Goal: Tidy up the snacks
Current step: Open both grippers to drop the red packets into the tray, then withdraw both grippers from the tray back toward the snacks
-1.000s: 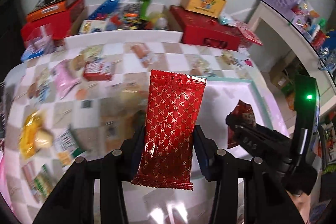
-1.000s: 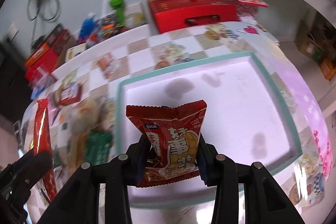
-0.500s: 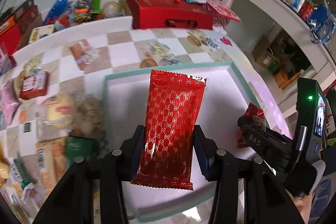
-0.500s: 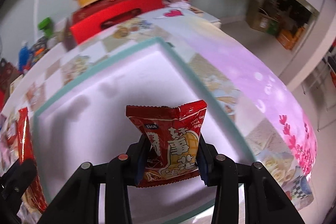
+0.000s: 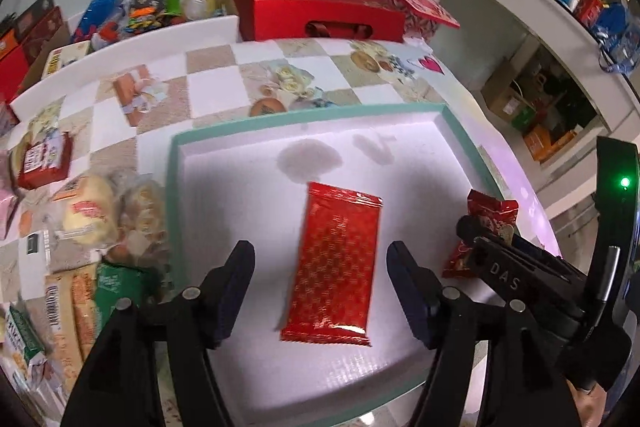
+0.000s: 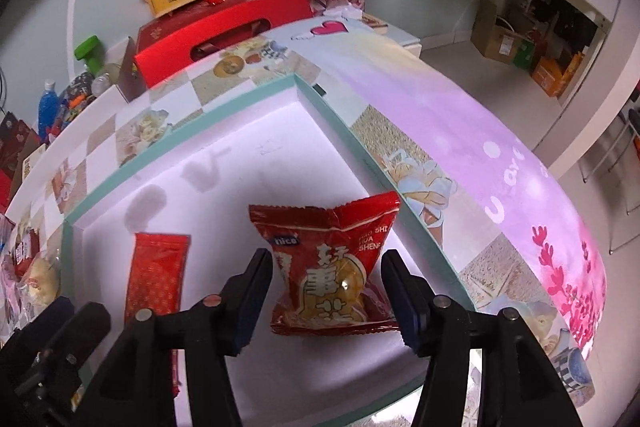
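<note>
Left wrist view: the left gripper hangs over the white tray on the bench, its fingers spreading apart. The long red wrapper lies flat on the tray floor between them, touching neither pad. More snacks sit on the bench left of the fingers, outside the tray's teal rim. In the right wrist view, the right gripper is opening too; the red snack bag sits in the gap, its sides just clear of both fingers, near the tray's right wall.
</note>
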The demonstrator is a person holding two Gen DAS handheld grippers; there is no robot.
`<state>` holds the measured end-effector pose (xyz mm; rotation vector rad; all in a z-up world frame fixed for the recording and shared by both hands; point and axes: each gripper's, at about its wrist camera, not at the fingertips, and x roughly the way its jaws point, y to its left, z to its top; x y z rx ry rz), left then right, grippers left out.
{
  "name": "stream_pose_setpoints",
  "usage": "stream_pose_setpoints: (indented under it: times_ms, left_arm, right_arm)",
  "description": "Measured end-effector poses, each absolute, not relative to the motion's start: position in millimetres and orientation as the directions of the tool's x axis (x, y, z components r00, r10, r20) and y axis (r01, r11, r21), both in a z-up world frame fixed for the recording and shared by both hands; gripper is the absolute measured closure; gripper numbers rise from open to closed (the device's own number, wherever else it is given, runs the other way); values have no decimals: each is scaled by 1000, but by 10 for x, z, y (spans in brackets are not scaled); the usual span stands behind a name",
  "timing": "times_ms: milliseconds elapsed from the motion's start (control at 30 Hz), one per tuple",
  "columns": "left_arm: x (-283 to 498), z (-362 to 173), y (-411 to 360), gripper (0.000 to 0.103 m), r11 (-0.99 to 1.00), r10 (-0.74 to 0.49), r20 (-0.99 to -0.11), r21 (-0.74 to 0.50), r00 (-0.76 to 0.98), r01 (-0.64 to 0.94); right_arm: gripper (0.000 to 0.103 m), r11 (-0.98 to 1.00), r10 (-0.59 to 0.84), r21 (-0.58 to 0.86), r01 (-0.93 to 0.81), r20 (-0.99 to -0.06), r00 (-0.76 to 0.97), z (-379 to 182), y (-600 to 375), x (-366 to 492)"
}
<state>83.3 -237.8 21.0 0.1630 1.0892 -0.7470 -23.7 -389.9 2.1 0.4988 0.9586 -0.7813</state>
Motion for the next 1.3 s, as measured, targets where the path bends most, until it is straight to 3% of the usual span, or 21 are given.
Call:
stream_pose_setpoints:
  times_ms: [133, 200, 267, 333, 467, 567, 867, 1300]
  left_arm:
    - [882, 215, -2272, 29, 773, -448, -852, -217, 271, 596]
    - [914, 184, -2219, 24, 789, -431, -859, -210, 276, 578]
    - [928, 159, -2187, 22, 799, -412, -865, -191, 288, 570]
    - [927, 143, -2162, 17, 809, -389, -867, -159, 312, 565]
    - [922, 158, -2101, 14, 819, -382, -856, -138, 349, 557]
    - [915, 179, -2042, 3, 830, -376, -845, -126, 380, 543]
    - [875, 251, -1785, 3, 848, -402, -802, -145, 442, 509]
    - [844, 377, -1201, 3, 889, -329, -816, -97, 476, 448]
  right_arm:
    - [42, 639, -368, 33, 768, -864, 344, 51, -3839, -218]
    - [28, 643, -364, 37, 765, -864, 348, 51, -3832, -213]
    - [4, 639, -364, 55, 767, -857, 364, 54, -3837, -229]
    - [0, 635, -362, 81, 768, -848, 388, 63, -3842, -245]
    - [0, 643, -367, 72, 763, -845, 389, 56, -3826, -214]
    - [0, 654, -362, 71, 753, -845, 393, 48, -3805, -193]
    - [0, 678, -349, 139, 721, -803, 484, 167, -3703, -184]
    - [0, 739, -264, 206, 642, -788, 556, 365, -3334, -36]
